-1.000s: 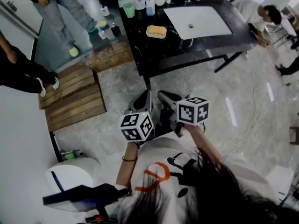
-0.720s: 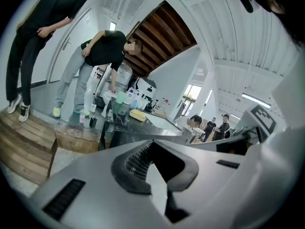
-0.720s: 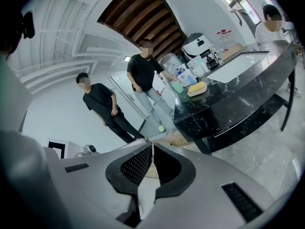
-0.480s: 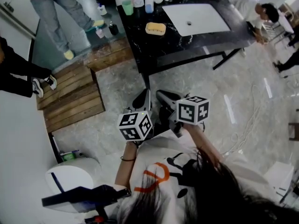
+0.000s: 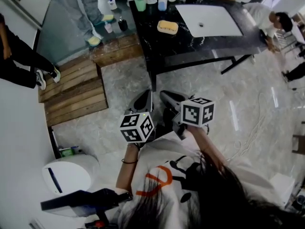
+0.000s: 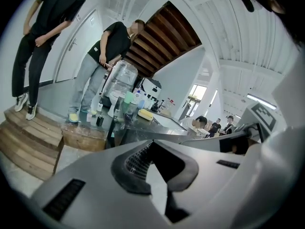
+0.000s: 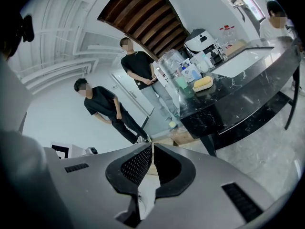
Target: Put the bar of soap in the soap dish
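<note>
Soap (image 5: 167, 27) lies on the black counter (image 5: 190, 49) beside the sink (image 5: 209, 20). Your left gripper (image 6: 152, 142) and right gripper (image 7: 151, 145) are both clenched, holding nothing.

Head view tilts and turns a bit, so the far scene slides up and right. The soap (image 5: 167, 27), the white sink (image 5: 209, 20) and the desk (image 5: 190, 49) now sit further right. The person in jeans (image 5: 88, 4) moves up and right and is cropped to legs only. More of the white door (image 5: 24, 1) shows top left. The wooden steps (image 5: 71, 92) and the person in black (image 5: 21, 63) sit higher. The white bin (image 5: 66, 174) shifts slightly up-left.
</note>
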Demonstrator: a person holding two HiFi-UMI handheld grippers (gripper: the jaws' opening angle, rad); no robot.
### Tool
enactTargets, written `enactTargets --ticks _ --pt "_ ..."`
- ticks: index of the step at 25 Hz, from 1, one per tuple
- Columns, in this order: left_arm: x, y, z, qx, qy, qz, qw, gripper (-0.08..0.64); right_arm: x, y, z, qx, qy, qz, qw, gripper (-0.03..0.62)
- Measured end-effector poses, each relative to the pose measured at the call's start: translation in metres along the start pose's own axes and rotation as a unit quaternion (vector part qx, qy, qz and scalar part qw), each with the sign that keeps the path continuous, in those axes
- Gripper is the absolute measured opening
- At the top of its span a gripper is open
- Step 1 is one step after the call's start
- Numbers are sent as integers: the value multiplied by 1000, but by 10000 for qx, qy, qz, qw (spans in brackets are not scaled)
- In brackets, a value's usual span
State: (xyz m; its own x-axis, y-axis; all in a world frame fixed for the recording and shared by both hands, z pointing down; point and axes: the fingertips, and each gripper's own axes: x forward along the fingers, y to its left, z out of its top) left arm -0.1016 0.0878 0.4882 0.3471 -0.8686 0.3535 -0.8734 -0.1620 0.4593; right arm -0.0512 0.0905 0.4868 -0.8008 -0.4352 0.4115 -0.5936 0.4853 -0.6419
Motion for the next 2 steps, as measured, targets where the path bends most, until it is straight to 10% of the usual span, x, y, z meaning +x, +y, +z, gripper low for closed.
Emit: enactTargets --ticks 2 --pt "-1 3 0 -8 -3 27 10000 2 3 1 -3 -6 44 24 10000 25"
